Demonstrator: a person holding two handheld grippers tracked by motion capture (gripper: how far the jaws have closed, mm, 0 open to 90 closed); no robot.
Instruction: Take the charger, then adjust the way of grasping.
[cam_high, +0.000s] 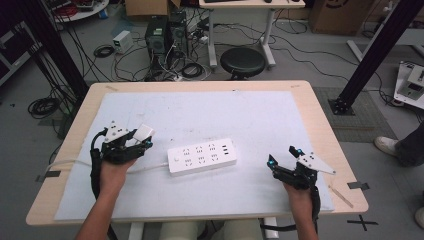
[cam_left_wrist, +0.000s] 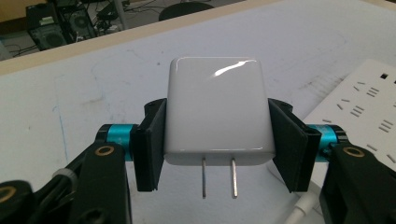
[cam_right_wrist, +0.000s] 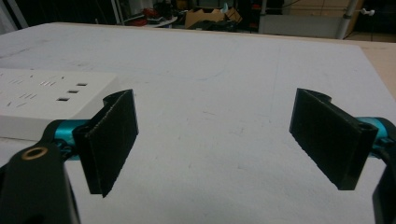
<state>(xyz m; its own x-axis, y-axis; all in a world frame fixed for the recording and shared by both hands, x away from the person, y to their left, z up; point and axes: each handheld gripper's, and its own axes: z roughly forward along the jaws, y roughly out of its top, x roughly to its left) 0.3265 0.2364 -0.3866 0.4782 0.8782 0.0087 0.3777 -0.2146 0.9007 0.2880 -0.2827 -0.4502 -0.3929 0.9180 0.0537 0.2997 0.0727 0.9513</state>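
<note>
Left gripper clamped on a white plug adapter, pads pressing its two flat sides. Left gripper view: two metal prongs stick out of the adapter's near face toward the camera, glossy far face catching a highlight. The high view gives none of that detail; there the adapter is a small pale block at the tip of the left gripper, lifted off the mat, left of the power strip and apart from it.

High view alone shows the whole strip: white, long, lying slightly slanted at the mat's middle, its cord running off leftward past the left hand. Left gripper view catches only one corner of the strip with its slots, at right.

Right gripper: jaws set wide apart, nothing between them, bare mat behind. Its view shows the strip's end off to the left (socket slots visible). In the high view the right gripper sits low near the table's right side, well clear of the strip.

Surface: pale wooden table covered by a white mat, faint scuffs and pen-like marks.

Room: grey floor, tangled cables, computer towers, a round black stool, black frame posts, a second table beyond. A person's shoe at right edge.
</note>
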